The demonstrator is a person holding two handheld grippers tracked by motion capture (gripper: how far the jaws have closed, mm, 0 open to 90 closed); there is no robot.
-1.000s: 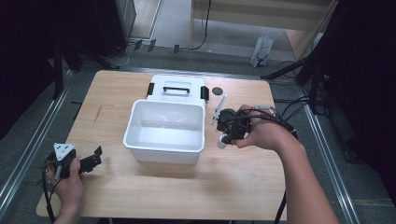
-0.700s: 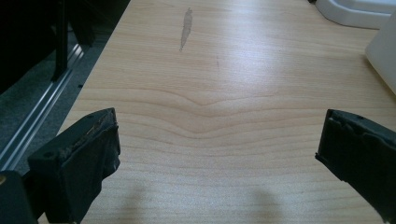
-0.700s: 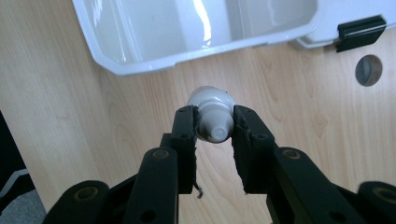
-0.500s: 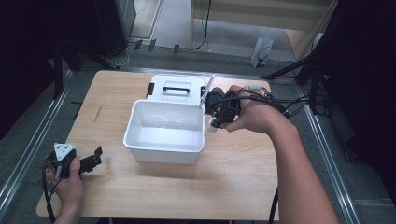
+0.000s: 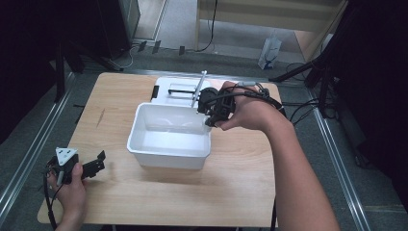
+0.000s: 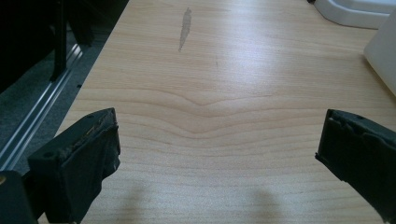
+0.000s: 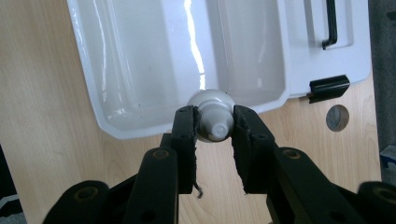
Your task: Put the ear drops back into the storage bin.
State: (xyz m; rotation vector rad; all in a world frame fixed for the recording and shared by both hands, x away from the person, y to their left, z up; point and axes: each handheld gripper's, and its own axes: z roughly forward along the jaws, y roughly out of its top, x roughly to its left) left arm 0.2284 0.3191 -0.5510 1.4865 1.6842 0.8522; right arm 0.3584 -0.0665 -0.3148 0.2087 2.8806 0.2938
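Observation:
A white plastic bin (image 5: 144,155) stands open in the middle of the wooden table. My right gripper (image 5: 208,113) hovers over the bin's back right corner, shut on a white tube (image 5: 198,89) whose flat end sticks up and away. In the right gripper view the tube's ribbed cap (image 7: 212,112) faces the camera, pinched between both pads of the right gripper (image 7: 215,125), with the bin's inside (image 7: 140,56) below it. My left gripper (image 5: 97,164) rests near the table's front left corner. In its own view the left gripper (image 6: 217,149) stands open over bare wood.
The bin's white lid (image 5: 179,87) with a black handle lies flat behind the bin, also visible as the lid (image 7: 317,28) with a black latch (image 7: 329,87). A round hole (image 7: 337,117) sits in the tabletop near it. Metal rails run along both table sides.
My right gripper has carried the tube left and upward, from beside the bin's right wall to above its back right corner. The left gripper has stayed put.

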